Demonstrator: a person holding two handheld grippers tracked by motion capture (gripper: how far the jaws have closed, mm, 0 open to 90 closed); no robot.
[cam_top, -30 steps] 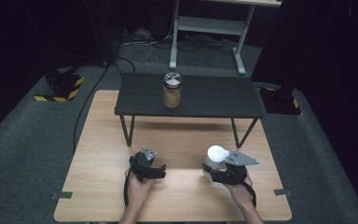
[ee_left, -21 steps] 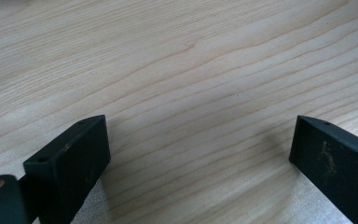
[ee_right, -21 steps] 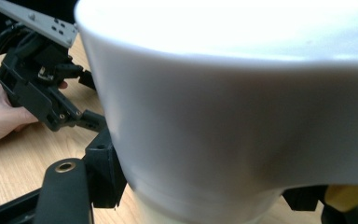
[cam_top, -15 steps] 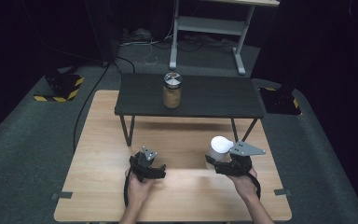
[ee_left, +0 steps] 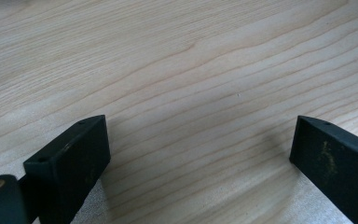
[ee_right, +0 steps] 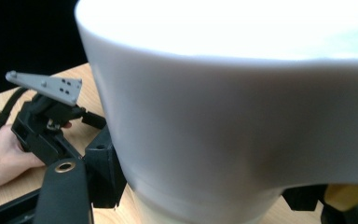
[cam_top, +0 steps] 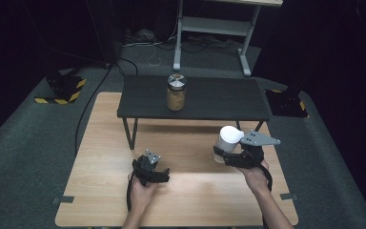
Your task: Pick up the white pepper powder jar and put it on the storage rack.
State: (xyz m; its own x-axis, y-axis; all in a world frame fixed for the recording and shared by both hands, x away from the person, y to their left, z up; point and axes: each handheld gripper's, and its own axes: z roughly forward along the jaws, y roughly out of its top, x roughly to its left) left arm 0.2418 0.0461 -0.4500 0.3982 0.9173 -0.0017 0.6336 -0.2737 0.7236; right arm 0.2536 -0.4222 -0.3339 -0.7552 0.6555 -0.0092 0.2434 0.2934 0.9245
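White-capped jar (cam_top: 227, 143) sits clamped in the right tongs (cam_top: 236, 155) above the desk (cam_top: 100, 143); left tongs (cam_top: 158, 172) rest spread, empty. Likely next: steady carry, gentle placement.

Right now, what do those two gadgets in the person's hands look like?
Both are black, blocky handheld tools. The left gripper has two thick, flat-faced black fingers with small holes near the tips and a black cable looping back by the wrist. The right gripper carries a grey three-cornered plate with small holes on top. The forearms are bare, no sleeves.

No readable text, labels or numbers anywhere.
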